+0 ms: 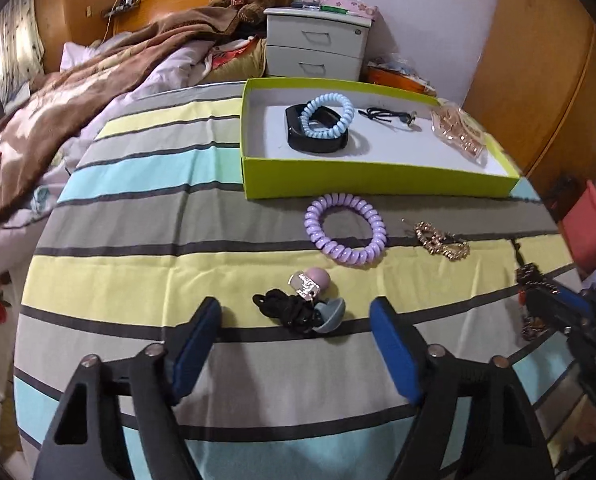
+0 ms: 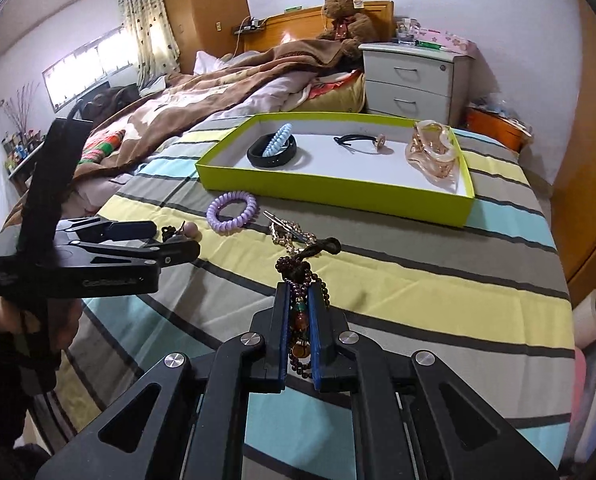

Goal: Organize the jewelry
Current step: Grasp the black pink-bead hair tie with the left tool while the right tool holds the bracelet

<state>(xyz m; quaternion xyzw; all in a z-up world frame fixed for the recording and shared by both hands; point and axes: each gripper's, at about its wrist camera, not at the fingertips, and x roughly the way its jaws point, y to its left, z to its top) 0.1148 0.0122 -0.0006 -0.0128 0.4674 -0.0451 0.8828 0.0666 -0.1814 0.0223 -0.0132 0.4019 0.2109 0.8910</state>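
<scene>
A green tray (image 1: 377,178) (image 2: 337,196) on the striped bed holds a black bangle (image 1: 317,142), a light blue coil band (image 1: 327,116), a black hair tie (image 1: 389,117) and a clear pink piece (image 1: 457,132). On the cover lie a purple coil band (image 1: 343,230) (image 2: 232,208), a gold chain (image 1: 441,242) (image 2: 290,234) and a black cord with a tag and round beads (image 1: 301,304). My left gripper (image 1: 296,332) is open just before that cord. My right gripper (image 2: 301,296) is shut on a dark bead bracelet (image 2: 299,280), which also shows in the left wrist view (image 1: 531,280).
A brown blanket (image 2: 202,92) and pillows cover the far bed. A white nightstand (image 1: 317,44) stands behind the tray, a teddy bear (image 2: 343,16) beside it. A wooden wardrobe (image 1: 545,80) is at right. A pink box (image 1: 589,228) sits past the bed's right edge.
</scene>
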